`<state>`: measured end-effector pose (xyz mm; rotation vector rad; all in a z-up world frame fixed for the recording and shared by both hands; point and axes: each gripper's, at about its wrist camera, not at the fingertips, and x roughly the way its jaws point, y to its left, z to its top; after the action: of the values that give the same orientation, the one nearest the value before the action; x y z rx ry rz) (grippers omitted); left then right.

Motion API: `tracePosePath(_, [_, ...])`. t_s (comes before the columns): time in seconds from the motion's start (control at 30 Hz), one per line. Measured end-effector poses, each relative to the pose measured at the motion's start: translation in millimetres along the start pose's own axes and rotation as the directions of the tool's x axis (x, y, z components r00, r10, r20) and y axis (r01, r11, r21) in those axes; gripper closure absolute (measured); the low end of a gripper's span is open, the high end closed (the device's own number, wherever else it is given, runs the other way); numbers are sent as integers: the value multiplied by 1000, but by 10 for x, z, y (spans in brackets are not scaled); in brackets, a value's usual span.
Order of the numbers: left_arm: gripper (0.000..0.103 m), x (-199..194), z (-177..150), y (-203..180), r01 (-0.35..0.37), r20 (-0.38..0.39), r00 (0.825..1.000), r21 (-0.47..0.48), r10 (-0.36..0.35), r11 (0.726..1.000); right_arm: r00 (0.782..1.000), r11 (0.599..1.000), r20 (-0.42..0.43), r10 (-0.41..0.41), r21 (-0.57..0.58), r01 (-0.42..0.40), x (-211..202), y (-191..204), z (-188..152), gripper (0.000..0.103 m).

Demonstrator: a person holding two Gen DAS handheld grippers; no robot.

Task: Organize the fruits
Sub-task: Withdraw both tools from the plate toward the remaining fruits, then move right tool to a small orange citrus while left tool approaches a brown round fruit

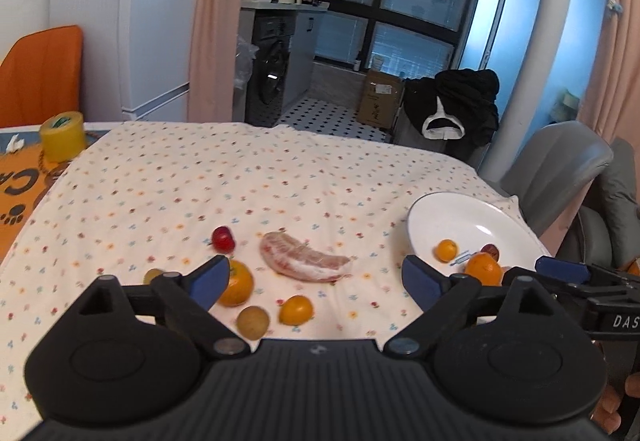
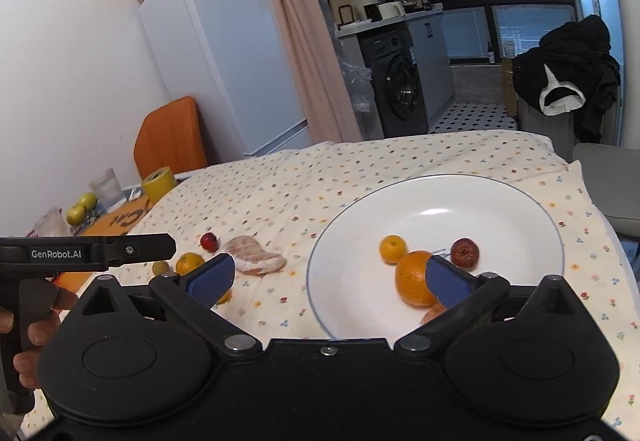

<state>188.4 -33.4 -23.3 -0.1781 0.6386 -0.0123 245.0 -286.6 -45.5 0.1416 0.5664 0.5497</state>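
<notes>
A white plate (image 2: 440, 201) sits at the right of the flowered cloth. It holds a big orange (image 2: 412, 277), a small orange (image 2: 393, 248) and a dark red fruit (image 2: 465, 252). My right gripper (image 2: 328, 281) hovers open over the plate's near left rim, its right finger in front of the big orange. Loose on the cloth lie a pomelo segment (image 1: 304, 257), a red fruit (image 1: 222, 239), an orange (image 1: 238, 285), a small orange (image 1: 296, 309), a brownish round fruit (image 1: 252, 322) and a green grape (image 1: 153, 275). My left gripper (image 1: 316, 281) is open above them, holding nothing.
A yellow tape roll (image 1: 63, 137) stands on an orange mat (image 1: 24, 181) at the far left, with green apples (image 2: 82, 207) and a glass (image 2: 106, 185) nearby. An orange chair (image 1: 40, 73) is behind the left; a grey chair (image 1: 560, 169) is at the right edge.
</notes>
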Motion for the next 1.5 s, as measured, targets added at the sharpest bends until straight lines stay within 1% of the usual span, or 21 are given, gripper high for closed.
tracePosePath(0.17, [11, -17, -50, 74, -12, -14, 1000, -3, 12, 1000, 1000, 1000, -23, -2, -16, 2, 41, 110, -46, 0])
tracePosePath(0.33, [11, -47, -84, 178, -20, -20, 1000, -14, 19, 1000, 999, 1000, -36, 1, -3, -1, 85, 190, -72, 0])
tracePosePath(0.53, [11, -80, -143, 284, -28, -41, 999, -13, 27, 1000, 998, 999, -46, 37, -35, -38, 139, 322, -87, 0])
tracePosePath(0.83, [13, -91, -254, 419, -43, -51, 998, -14, 42, 999, 990, 993, -98, 103, -47, -108, 280, 511, -126, 0])
tracePosePath(0.93, [17, -89, -285, 456, -47, -52, 998, -17, 46, 999, 988, 991, -102, 115, -63, -122, 327, 581, -132, 0])
tracePosePath(1.0, [22, -80, -304, 487, -48, -57, 997, -22, 47, 999, 987, 989, -106, 121, -74, -129, 360, 628, -133, 0])
tracePosePath(1.07, [31, -61, -321, 518, -47, -66, 997, -29, 45, 998, 985, 986, -107, 133, -85, -142, 393, 676, -131, 1])
tracePosePath(1.1, [33, -50, -330, 533, -45, -69, 997, -32, 43, 998, 985, 985, -109, 137, -90, -147, 411, 697, -130, 2])
tracePosePath(1.17, [40, -29, -346, 565, -47, -76, 996, -35, 44, 998, 983, 983, -116, 142, -100, -154, 456, 736, -127, 5])
tracePosePath(1.33, [44, 17, -379, 638, -48, -83, 996, -55, 43, 997, 978, 980, -142, 152, -109, -169, 588, 798, -132, 20])
tracePosePath(1.43, [48, 53, -380, 656, -44, -85, 996, -61, 39, 997, 976, 978, -156, 154, -117, -174, 667, 824, -142, 26])
tracePosePath(1.5, [49, 87, -382, 664, -40, -88, 996, -66, 34, 997, 973, 977, -169, 157, -118, -178, 723, 833, -151, 30])
